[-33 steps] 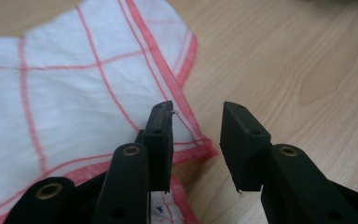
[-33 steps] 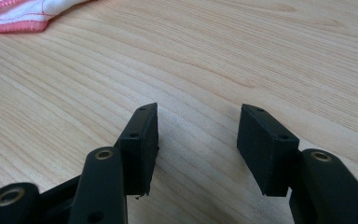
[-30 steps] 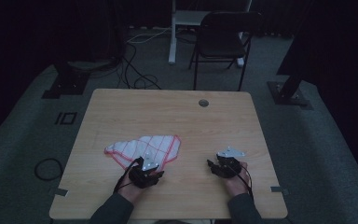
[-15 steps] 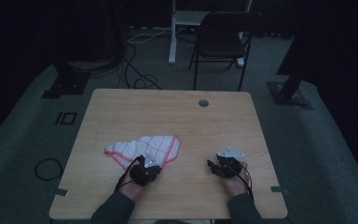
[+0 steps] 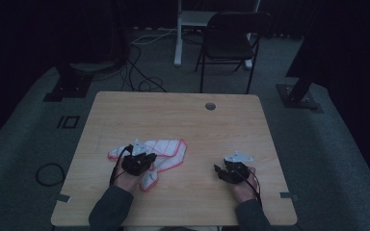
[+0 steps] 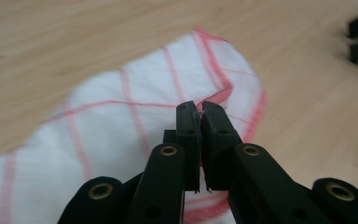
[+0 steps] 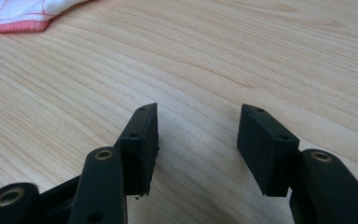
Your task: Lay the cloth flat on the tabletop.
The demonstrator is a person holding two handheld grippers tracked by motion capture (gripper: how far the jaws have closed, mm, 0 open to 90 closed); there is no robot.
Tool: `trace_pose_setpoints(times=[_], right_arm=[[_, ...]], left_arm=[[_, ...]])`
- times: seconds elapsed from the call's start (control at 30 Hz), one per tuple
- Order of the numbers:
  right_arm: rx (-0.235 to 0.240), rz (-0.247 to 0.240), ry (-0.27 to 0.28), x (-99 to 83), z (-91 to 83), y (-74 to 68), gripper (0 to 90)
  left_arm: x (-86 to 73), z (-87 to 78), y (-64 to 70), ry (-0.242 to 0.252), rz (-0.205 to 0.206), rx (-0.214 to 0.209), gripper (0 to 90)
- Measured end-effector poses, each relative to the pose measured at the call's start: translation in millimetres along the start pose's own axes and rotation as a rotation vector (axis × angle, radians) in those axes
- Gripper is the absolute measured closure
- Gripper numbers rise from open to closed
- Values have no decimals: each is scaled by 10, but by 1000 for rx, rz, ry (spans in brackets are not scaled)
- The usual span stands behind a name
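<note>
Cloth [image 5: 161,153]: white with red check lines and red hem, lying rumpled on the counter [image 5: 188,120] at about 8 o'clock from the counter's middle, toward the person's near-left. Not flat. One lobe trails toward 6 o'clock, and the main body spreads toward 3 o'clock from the left hand.

Left tongs [image 5: 147,159]: over the cloth's near part. In the left gripper view the left tongs [image 6: 199,108] are pressed together, a raised fold of red hem pinched at the tips. The cloth [image 6: 121,121] bunches up to that point and lies slack on the wood elsewhere. Judgement: a grip is made, and the cloth is lifted only at the pinch.

Right tongs [image 5: 220,171]: at about 5 o'clock on the counter, well apart from the cloth, resting low by the right hand. In the right gripper view the right tongs [image 7: 198,133] stand wide, with bare wood between them and nothing held. A corner of the cloth [image 7: 23,14] shows at 11 o'clock in that view, far off.

Progress, as judged:
- Done: one edge seized by the left.
- Left: a second hold by the right, then any spreading or folding. No neat fold yet.
- Early stage.

Chair [image 5: 233,38] beyond the counter at 12 o'clock, not involved.
</note>
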State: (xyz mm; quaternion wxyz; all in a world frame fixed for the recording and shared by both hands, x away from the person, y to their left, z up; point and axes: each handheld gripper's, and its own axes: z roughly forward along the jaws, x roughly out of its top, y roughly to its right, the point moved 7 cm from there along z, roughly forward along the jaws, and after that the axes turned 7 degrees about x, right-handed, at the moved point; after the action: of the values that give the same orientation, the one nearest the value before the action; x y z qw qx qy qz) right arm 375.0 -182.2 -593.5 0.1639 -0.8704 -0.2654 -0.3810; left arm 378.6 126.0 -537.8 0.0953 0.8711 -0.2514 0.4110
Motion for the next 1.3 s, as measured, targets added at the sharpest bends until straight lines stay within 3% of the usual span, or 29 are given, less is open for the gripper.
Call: trace_pose_setpoints(times=[0.2,0.23,0.27,0.33,0.53,0.83,1.03,1.23,1.3], right_arm=[[0,0,0,0,0,0,483],[0,0,0,0,0,0,483],[0,0,0,0,0,0,483],[0,0,0,0,0,0,483],[-2,-13,0,10,7,-30,509],[-2,-19,-1,14,11,-54,513],[-3,-20,-1,15,11,-52,513],[-3,-20,0,15,12,-50,514],[-2,-20,1,15,13,-49,513]], left_arm=[[36,52,-305,5,-78,35,870],[36,52,-305,5,-78,35,870],[30,79,-412,4,-113,41,870],[17,106,-519,-1,-143,54,870],[-33,149,-805,-12,-210,106,870],[-167,117,-1213,-20,-305,181,870],[-337,76,-1467,-52,-364,240,869],[-435,51,-1631,-68,-410,281,865],[-475,28,-1689,-56,-468,282,850]])
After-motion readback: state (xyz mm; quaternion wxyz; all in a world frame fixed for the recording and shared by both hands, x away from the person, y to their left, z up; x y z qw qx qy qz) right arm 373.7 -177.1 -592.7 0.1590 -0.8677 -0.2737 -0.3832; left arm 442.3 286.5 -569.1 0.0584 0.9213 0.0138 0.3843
